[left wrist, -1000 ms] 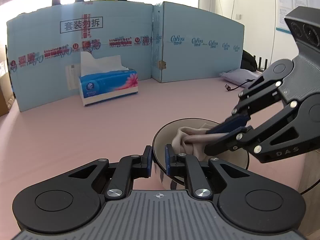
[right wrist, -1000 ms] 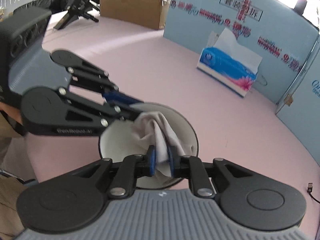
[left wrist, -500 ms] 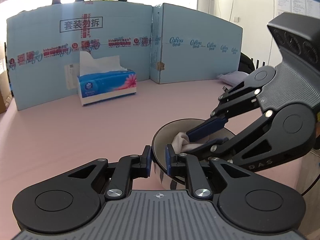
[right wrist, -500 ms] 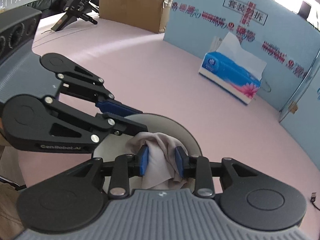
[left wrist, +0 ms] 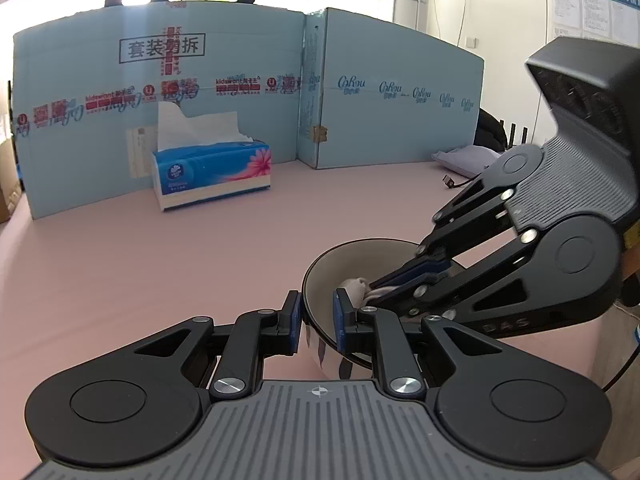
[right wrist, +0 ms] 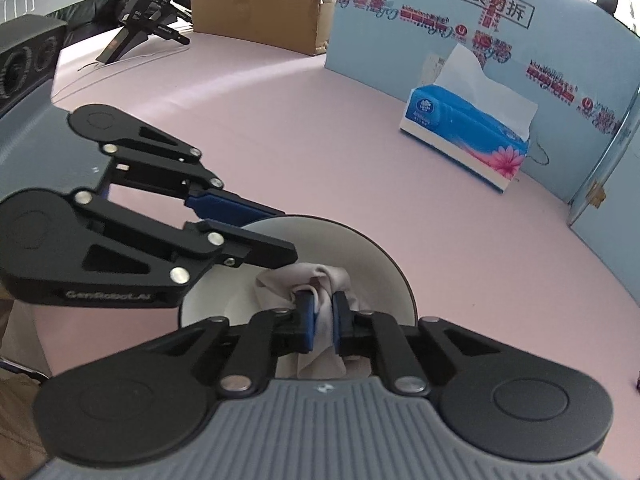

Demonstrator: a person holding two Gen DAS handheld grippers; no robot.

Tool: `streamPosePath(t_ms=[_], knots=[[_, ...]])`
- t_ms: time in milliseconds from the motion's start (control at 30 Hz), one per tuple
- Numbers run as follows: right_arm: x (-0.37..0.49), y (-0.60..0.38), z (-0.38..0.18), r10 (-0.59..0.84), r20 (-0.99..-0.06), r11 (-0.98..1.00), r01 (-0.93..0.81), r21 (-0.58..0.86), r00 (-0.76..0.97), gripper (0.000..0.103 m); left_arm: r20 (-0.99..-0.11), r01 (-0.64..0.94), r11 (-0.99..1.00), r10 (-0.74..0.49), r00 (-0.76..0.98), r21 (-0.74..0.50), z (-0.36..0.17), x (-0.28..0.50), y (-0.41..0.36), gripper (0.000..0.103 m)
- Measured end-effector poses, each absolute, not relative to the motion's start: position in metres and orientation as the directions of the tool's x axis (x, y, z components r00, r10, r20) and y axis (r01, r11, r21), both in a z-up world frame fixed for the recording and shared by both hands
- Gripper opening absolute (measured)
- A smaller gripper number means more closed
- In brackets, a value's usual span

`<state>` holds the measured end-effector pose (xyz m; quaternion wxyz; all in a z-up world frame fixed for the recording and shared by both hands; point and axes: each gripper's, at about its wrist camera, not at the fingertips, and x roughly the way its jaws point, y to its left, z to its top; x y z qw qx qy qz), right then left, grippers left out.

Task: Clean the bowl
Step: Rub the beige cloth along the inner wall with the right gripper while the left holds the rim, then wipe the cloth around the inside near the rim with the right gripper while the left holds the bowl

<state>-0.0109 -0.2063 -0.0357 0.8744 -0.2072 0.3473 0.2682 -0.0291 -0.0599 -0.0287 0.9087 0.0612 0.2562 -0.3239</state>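
Note:
A bowl, pale inside with a shiny outer wall, rests on the pink table. My left gripper straddles its near rim, one pad outside and one inside. Its jaws are easing open, but the wall is still held between them. In the right wrist view the bowl is white, and the left gripper reaches in from the left. My right gripper is shut on a bunched beige cloth low inside the bowl. From the left wrist, the right gripper comes in from the right, hiding most of the cloth.
A blue tissue box stands far back on the table, in front of light blue cardboard panels. A brown carton and another black gripper device lie at the far left. A cable plug lies at the right.
The right gripper opened around the cloth, sank deeper into the bowl and closed on it again. The cloth now sits lower and more bunched. The left gripper stayed on the rim.

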Motion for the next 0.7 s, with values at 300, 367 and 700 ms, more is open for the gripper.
streamPosePath(t_ms=[300, 367, 700], knots=[[-0.031, -0.207, -0.01, 0.263, -0.707, 0.734, -0.611, -0.295, 0.657, 0.01, -0.498, 0.614, 0.786, -0.56, 0.662, -0.068, -0.028, -0.029, -0.059, 0.022], [-0.034, -0.205, -0.012, 0.251, -0.719, 0.72, -0.621, -0.309, 0.649, 0.01, -0.494, 0.611, 0.788, -0.56, 0.665, -0.071, -0.026, -0.03, -0.057, 0.022], [-0.038, -0.185, -0.026, 0.17, -0.815, 0.609, -0.709, -0.355, 0.554, 0.01, -0.494, 0.6, 0.798, -0.545, 0.677, -0.057, -0.026, -0.039, -0.058, 0.027]])
